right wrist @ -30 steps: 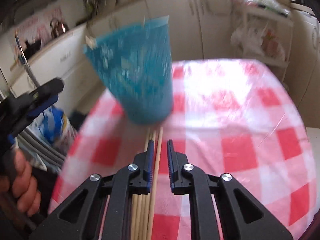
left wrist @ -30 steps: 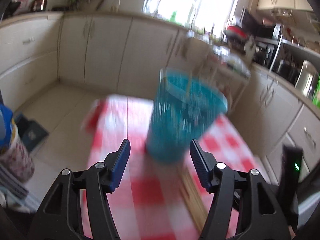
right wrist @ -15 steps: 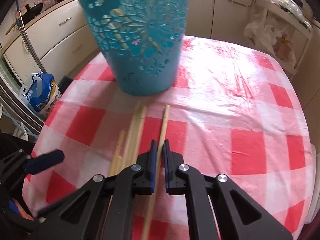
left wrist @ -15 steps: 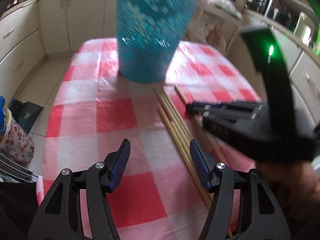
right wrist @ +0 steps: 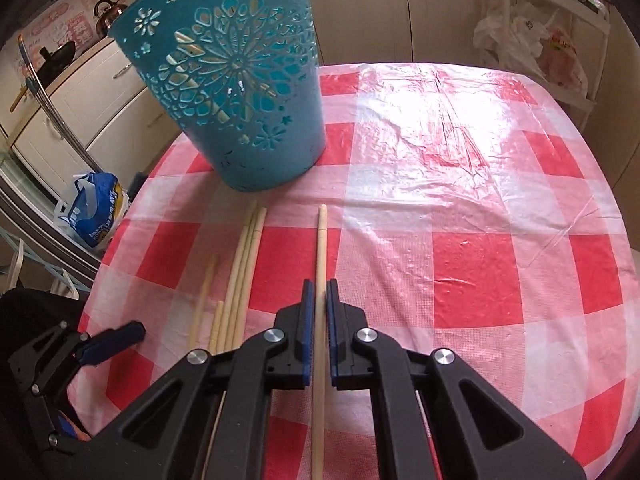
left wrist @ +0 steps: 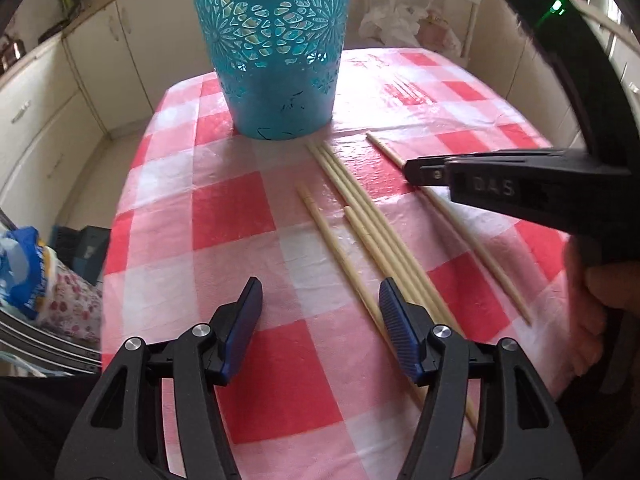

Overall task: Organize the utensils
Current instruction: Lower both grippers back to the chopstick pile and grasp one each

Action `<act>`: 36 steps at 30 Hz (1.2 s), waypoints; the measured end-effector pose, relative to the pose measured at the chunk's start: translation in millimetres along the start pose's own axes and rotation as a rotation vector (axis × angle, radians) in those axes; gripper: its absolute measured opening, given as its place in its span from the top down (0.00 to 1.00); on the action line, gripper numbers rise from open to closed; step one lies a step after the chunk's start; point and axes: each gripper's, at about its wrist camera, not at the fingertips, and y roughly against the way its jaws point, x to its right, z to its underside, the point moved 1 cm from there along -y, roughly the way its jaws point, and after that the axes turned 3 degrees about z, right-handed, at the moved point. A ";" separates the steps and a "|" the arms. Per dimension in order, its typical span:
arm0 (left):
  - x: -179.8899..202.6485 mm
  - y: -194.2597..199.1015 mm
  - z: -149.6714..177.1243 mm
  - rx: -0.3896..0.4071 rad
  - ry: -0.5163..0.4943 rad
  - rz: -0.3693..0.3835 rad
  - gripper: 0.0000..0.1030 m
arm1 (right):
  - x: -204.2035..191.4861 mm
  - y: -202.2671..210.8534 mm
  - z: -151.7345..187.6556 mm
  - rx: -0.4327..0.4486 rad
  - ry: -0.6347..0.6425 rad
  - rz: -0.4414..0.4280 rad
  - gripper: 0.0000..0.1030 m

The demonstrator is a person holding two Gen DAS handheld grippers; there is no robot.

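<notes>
A teal cut-out holder (left wrist: 276, 52) (right wrist: 240, 96) stands upright at the far side of the red-and-white checked table (left wrist: 224, 216) (right wrist: 460, 208). Several wooden chopsticks (left wrist: 360, 220) (right wrist: 240, 276) lie side by side in front of it. My right gripper (right wrist: 319, 296) (left wrist: 416, 170) is shut on a single chopstick (right wrist: 321, 248) (left wrist: 476, 248) that lies apart to the right of the bundle. My left gripper (left wrist: 320, 300) hangs open above the cloth, just left of the bundle, with nothing between its fingers.
A blue and white bag (right wrist: 94, 210) (left wrist: 24, 264) sits on the floor left of the table. Cream cabinets (left wrist: 72, 76) line the walls behind. A rack with white plastic bags (right wrist: 532, 44) stands at the back right. A hand (left wrist: 592, 312) holds the right gripper.
My left gripper swung down from facing the holder to hang low over the cloth by the bundle. My right gripper's jaws shut on the single chopstick.
</notes>
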 end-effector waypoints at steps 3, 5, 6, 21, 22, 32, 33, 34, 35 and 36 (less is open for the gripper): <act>-2.0 -3.8 -6.1 0.015 -0.008 0.003 0.57 | -7.4 0.6 2.4 0.010 0.063 0.037 0.94; -4.6 -5.2 -8.9 0.028 -0.057 0.049 0.68 | -9.9 1.5 4.2 0.010 0.095 0.053 0.94; -6.0 -5.8 -10.2 0.029 -0.078 0.062 0.72 | -9.4 2.5 4.8 0.006 0.102 0.058 0.94; -35.7 -28.9 -53.1 -0.099 -0.296 0.213 0.89 | -5.5 -1.5 1.8 -0.012 0.069 0.050 0.94; -34.9 -29.0 -52.4 -0.101 -0.306 0.212 0.89 | -3.0 -1.1 1.7 -0.014 0.057 0.038 0.94; -36.8 -35.0 -56.0 -0.108 -0.236 0.172 0.92 | -20.1 -1.6 6.4 -0.001 0.143 0.125 0.94; -34.2 -33.9 -54.6 -0.100 -0.233 0.161 0.94 | -17.1 -0.8 6.7 -0.007 0.114 0.098 0.94; -32.8 -32.6 -53.2 -0.093 -0.224 0.158 0.95 | -14.1 -0.1 6.7 -0.009 0.085 0.073 0.94; -32.4 -30.8 -51.8 -0.085 -0.207 0.161 0.95 | -9.8 1.9 7.1 -0.006 0.051 0.050 0.94; -32.8 -27.2 -50.3 -0.071 -0.187 0.161 0.95 | -5.8 3.9 6.8 0.000 0.029 0.037 0.94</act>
